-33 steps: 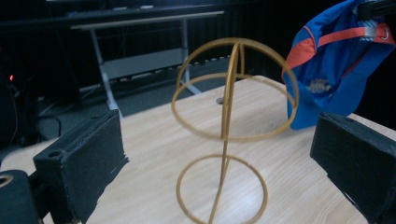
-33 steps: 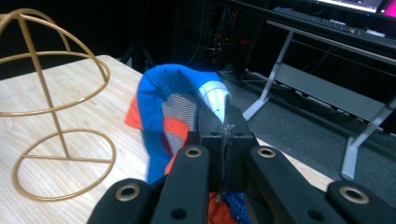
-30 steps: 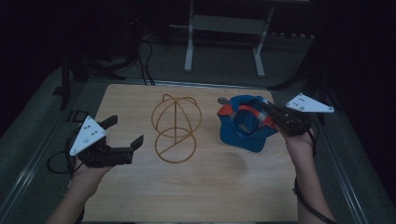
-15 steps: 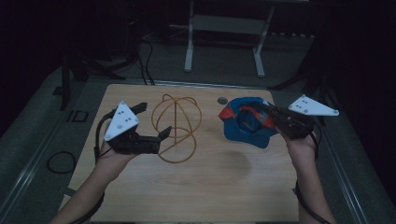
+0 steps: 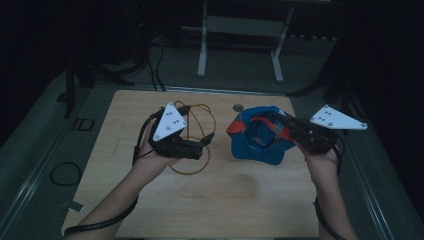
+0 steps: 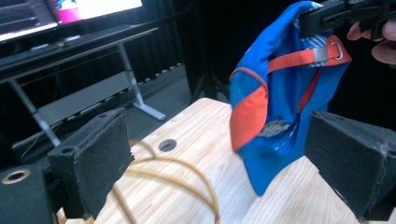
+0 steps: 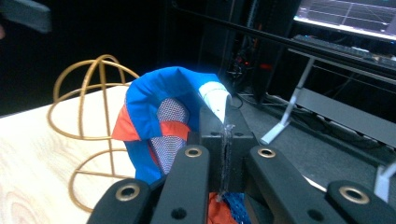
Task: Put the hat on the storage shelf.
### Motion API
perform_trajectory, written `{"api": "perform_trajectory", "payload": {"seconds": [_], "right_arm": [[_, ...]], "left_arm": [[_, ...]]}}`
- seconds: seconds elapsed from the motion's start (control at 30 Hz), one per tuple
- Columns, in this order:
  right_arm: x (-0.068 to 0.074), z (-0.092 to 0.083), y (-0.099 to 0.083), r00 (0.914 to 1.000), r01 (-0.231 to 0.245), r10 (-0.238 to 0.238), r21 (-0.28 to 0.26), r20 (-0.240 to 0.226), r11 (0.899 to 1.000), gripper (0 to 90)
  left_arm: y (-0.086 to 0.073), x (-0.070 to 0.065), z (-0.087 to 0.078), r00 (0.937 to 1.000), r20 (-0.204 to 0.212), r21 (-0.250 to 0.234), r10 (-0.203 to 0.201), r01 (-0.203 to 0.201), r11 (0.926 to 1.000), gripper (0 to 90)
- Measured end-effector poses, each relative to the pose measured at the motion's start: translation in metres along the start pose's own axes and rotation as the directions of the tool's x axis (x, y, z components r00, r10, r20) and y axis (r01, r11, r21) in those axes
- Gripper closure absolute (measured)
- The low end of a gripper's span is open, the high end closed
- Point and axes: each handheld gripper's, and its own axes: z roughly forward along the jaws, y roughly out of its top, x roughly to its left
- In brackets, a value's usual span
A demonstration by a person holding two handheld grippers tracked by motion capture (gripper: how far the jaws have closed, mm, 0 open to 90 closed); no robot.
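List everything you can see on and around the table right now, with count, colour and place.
Cap: one, blue with orange panels, right of table centre, lifted by its edge.
Wire stand: one, gold, left of the cap, on the table.
Table: one, light wood, with a round hole near its far edge.
Metal frame: one, grey, on the floor beyond the table.
Left gripper: one, black, jaws open, over the wire stand.
Right gripper: one, black, shut on the cap's edge.
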Motion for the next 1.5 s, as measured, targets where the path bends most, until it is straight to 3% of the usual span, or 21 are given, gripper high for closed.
{"api": "perform_trajectory", "payload": {"seconds": [0.37, 0.5, 0.57, 0.8, 0.93, 1.33, 1.5], "right_arm": [[0.013, -0.002, 0.003, 0.9992, 0.019, -0.019, -0.012, -0.036, 1.0, 89.1], [0.016, -0.004, 0.004, 0.9988, 0.025, -0.026, -0.015, -0.041, 1.0, 89.1], [0.018, -0.005, 0.004, 0.9985, 0.024, -0.025, -0.019, -0.05, 1.0, 89.0], [0.023, -0.007, 0.002, 0.9974, 0.03, -0.032, -0.024, -0.065, 0.999, 89.0], [0.026, -0.01, 0.001, 0.9967, 0.034, -0.036, -0.027, -0.072, 0.999, 89.0], [0.038, -0.012, -0.007, 0.9932, 0.047, -0.048, -0.01, -0.106, 0.999, 89.0], [0.044, -0.011, -0.01, 0.9928, 0.048, -0.049, -0.006, -0.11, 0.999, 89.0]], "left_arm": [[0.014, -0.018, 0.029, 0.9973, 0.066, 0.007, 0.031, -0.031, 0.9995, 14.8], [0.017, -0.023, 0.041, 0.9954, 0.09, 0.031, 0.034, -0.037, 0.9988, 17.7], [0.018, -0.026, 0.047, 0.9937, 0.097, 0.035, 0.055, -0.059, 0.9977, 20.6], [0.02, -0.036, 0.056, 0.9913, 0.108, 0.041, 0.075, -0.08, 0.9959, 31.4], [0.021, -0.04, 0.063, 0.9898, 0.124, 0.053, 0.071, -0.078, 0.9955, 34.5], [0.023, -0.046, 0.078, 0.9861, 0.158, 0.065, 0.052, -0.063, 0.9959, 60.1], [0.022, -0.049, 0.084, 0.991, 0.125, 0.099, 0.048, -0.061, 0.9932, 73.1]]}}
